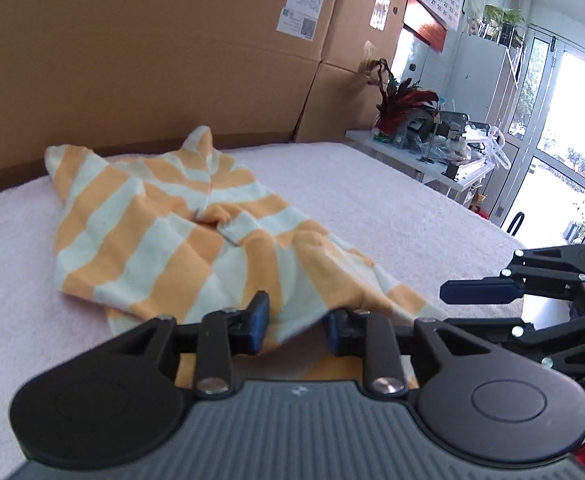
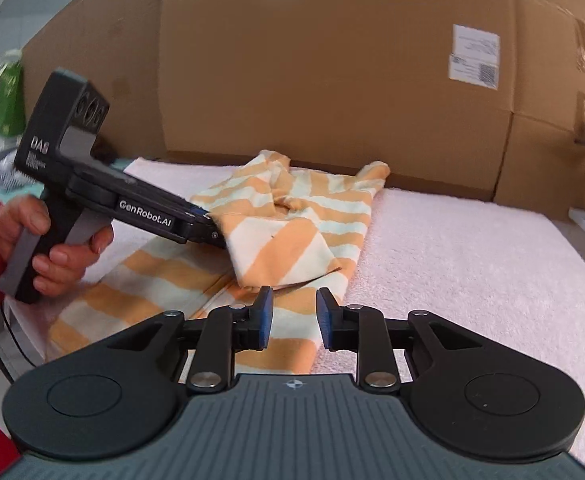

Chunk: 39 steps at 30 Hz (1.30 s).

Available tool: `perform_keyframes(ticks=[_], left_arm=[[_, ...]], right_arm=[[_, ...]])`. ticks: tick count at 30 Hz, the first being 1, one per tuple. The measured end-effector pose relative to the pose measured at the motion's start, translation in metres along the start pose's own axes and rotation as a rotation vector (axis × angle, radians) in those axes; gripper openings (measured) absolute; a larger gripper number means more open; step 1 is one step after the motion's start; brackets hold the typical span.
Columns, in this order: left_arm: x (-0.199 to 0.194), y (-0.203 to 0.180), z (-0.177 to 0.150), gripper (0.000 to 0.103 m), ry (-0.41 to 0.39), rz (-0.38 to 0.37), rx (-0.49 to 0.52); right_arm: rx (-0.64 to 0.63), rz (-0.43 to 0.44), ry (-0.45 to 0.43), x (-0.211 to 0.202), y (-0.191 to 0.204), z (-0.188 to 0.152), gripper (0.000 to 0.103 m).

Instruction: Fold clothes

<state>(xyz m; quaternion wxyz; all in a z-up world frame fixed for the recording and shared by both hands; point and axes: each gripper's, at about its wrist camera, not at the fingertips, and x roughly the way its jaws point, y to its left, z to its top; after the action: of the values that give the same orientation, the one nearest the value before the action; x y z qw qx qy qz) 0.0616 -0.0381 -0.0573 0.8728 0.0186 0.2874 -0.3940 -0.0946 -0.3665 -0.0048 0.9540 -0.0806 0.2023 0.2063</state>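
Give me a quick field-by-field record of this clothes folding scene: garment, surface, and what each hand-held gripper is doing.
garment: orange and white striped shirt, crumpled, partly folded over itself
surface: pink towel under the shirt
left hand-held gripper: jaws apart, shirt fabric draped between them
right hand-held gripper: open, at the shirt's near edge, holding nothing
backdrop: cardboard boxes behind the towel

Bright daylight from the glass doors [image 1: 564, 152] blows them out; fisheye edges curve, dark and soft

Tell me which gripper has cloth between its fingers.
The left gripper: the striped garment hangs between its fingers, while the right gripper has fingers apart with nothing between.
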Motion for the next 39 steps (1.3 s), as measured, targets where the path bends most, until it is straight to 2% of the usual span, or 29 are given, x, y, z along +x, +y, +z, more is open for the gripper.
perform_keyframes(ticks=[1,3,4,5,7,10,11,12,13,14,16,21,25,26,31,34,35,37,39], left_arm=[[-0.005,-0.001,-0.003,0.033,-0.001,0.014,-0.003],[-0.016,-0.003,-0.008,0.033,-0.018,0.035,-0.011],[-0.023,-0.004,-0.012,0.038,-0.028,0.042,-0.021],[-0.031,-0.006,-0.016,0.049,-0.037,0.048,-0.030],[-0.043,-0.009,-0.024,0.057,-0.051,0.045,-0.054],[-0.058,-0.019,-0.036,0.056,-0.055,0.014,-0.073],[-0.060,-0.023,-0.037,0.053,-0.053,-0.002,-0.075],[-0.061,-0.026,-0.038,0.053,-0.053,-0.028,-0.085],[-0.059,-0.029,-0.038,0.053,-0.052,-0.067,-0.105],[-0.055,-0.032,-0.037,0.051,-0.048,-0.106,-0.124],[-0.048,-0.037,-0.034,0.051,-0.041,-0.164,-0.160],[-0.019,-0.038,-0.029,0.051,-0.013,-0.232,-0.296],[-0.004,-0.030,-0.028,0.056,-0.012,-0.317,-0.436],[-0.002,-0.028,-0.029,0.056,-0.010,-0.320,-0.465],[-0.001,-0.026,-0.027,0.056,-0.017,-0.314,-0.504],[0.000,-0.026,-0.022,0.049,-0.018,-0.284,-0.503],[0.001,-0.026,-0.020,0.030,-0.020,-0.275,-0.502],[0.001,-0.024,-0.017,0.005,-0.020,-0.260,-0.500],[0.002,-0.020,-0.015,0.000,-0.018,-0.250,-0.513]], right_arm=[[-0.067,0.014,0.005,0.002,0.008,0.000,0.038],[-0.158,0.026,0.015,0.007,0.018,0.000,0.039],[-0.194,0.029,0.019,0.010,0.022,0.000,0.037],[-0.230,0.032,0.023,0.013,0.025,0.000,0.037],[-0.253,0.014,0.022,0.019,0.025,0.003,0.032],[-0.230,0.005,0.034,0.030,0.017,0.007,0.029],[-0.232,0.001,0.036,0.033,0.016,0.007,0.029],[-0.235,-0.003,0.038,0.035,0.015,0.008,0.025],[-0.234,-0.003,0.039,0.035,0.016,0.008,0.013],[-0.223,0.004,0.038,0.033,0.017,0.009,0.010],[-0.204,0.028,0.026,0.028,0.016,0.011,0.008],[-0.200,0.032,0.016,0.003,0.016,0.008,0.008],[-0.176,0.030,0.031,-0.015,0.016,0.002,0.005],[-0.170,0.034,0.035,-0.019,0.016,0.000,0.000],[-0.133,0.033,0.045,-0.020,0.014,-0.007,0.000],[-0.081,0.021,0.036,-0.017,0.005,-0.007,0.002],[-0.064,0.014,0.033,-0.018,0.003,-0.008,0.002],[-0.033,0.000,0.028,-0.020,-0.001,-0.009,0.006],[-0.002,-0.012,0.031,-0.020,-0.005,-0.011,0.006]])
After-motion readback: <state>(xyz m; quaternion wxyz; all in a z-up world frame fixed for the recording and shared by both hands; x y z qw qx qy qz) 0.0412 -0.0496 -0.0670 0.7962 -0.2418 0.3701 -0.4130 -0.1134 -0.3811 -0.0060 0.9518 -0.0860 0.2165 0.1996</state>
